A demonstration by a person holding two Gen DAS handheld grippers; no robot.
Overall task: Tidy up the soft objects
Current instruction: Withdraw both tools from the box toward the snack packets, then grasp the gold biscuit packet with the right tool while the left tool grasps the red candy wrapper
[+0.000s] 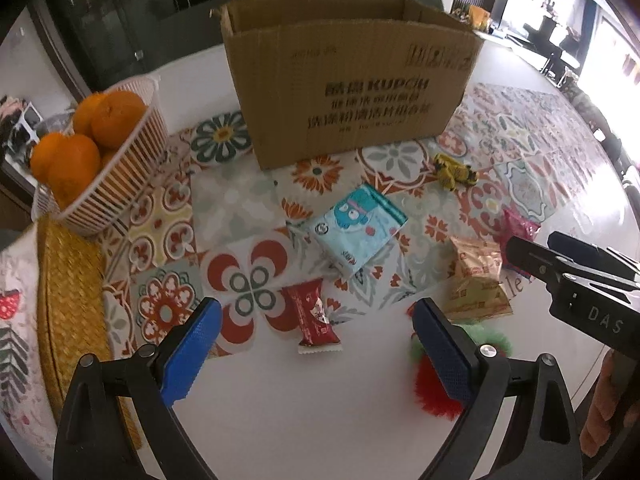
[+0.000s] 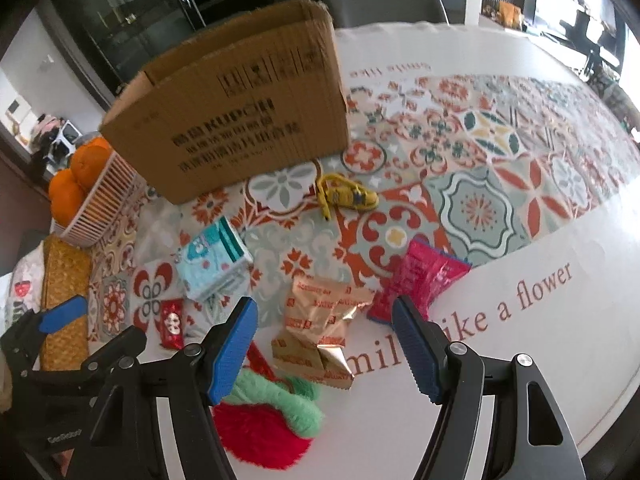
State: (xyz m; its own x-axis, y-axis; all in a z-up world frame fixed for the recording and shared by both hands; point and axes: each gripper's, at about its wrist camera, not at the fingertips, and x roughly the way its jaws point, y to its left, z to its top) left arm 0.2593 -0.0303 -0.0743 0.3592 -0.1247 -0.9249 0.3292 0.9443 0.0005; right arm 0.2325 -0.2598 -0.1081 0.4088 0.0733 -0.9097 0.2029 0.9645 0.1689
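An open cardboard box (image 1: 344, 80) (image 2: 240, 116) stands at the back of the table. In front of it lie a light blue tissue pack (image 1: 358, 230) (image 2: 212, 266), a yellow soft toy (image 1: 454, 170) (image 2: 348, 196), a gold snack bag (image 1: 478, 280) (image 2: 320, 332), a pink packet (image 1: 518, 228) (image 2: 424, 280), a red snack bar (image 1: 316, 320) (image 2: 172, 322) and a red and green fluffy toy (image 1: 432, 384) (image 2: 268, 416). My left gripper (image 1: 316, 352) is open and empty above the red bar. My right gripper (image 2: 324, 348) is open and empty above the gold bag, and it shows in the left wrist view (image 1: 532, 252).
A white basket (image 1: 120, 176) (image 2: 100, 204) of oranges stands at the left on a woven mat (image 1: 68, 304) (image 2: 64, 296). A patterned tablecloth (image 1: 240, 208) (image 2: 480, 200) covers the round table. Chairs and dark cabinets stand behind.
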